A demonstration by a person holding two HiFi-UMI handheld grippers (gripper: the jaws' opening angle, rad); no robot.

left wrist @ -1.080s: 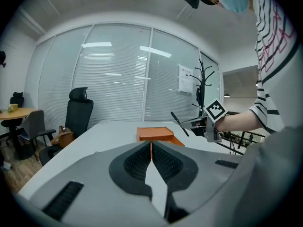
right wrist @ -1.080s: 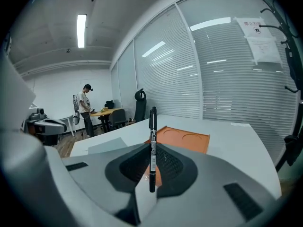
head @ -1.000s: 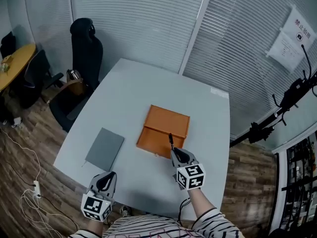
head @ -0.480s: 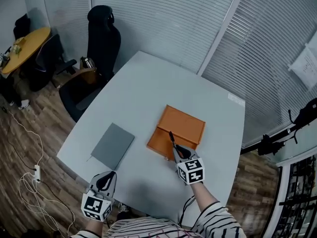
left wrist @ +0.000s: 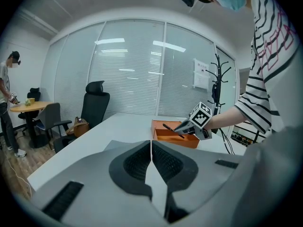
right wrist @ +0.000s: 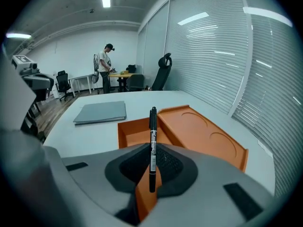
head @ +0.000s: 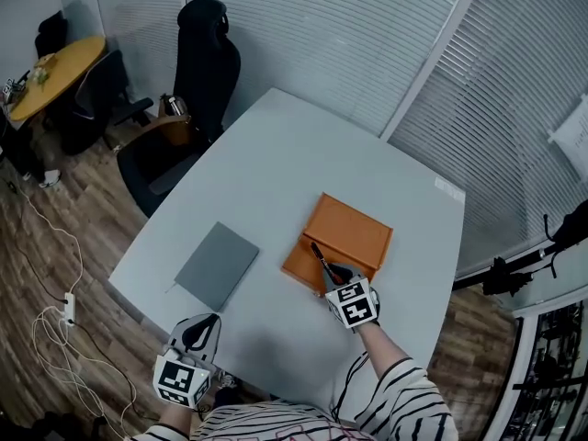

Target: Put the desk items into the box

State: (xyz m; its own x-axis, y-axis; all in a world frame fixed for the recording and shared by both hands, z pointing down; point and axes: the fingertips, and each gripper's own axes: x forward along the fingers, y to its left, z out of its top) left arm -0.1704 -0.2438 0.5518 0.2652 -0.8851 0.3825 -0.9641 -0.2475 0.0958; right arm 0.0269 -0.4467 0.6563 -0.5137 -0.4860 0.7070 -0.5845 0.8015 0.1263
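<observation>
An orange box [head: 344, 237] lies on the white table [head: 276, 163], right of centre. Its open compartment [right wrist: 135, 131] faces me in the right gripper view. My right gripper [head: 334, 277] is shut on a black pen [right wrist: 152, 143] whose tip points out over the box's near edge; the same pen [head: 319, 257] shows in the head view. A grey notebook [head: 218, 265] rests flat to the left of the box. My left gripper [head: 195, 345] hangs at the table's near edge, jaws shut with nothing between them.
A black office chair [head: 197, 81] stands at the table's far left corner. A yellow round table [head: 50, 67] and a person [right wrist: 103, 65] are farther off. Blinds cover the glass walls. Cables [head: 55, 356] lie on the wood floor at left.
The head view has shifted, so the table sits more to the right. My right gripper has carried the pen a little forward over the box's near edge. The left gripper has stayed put.
</observation>
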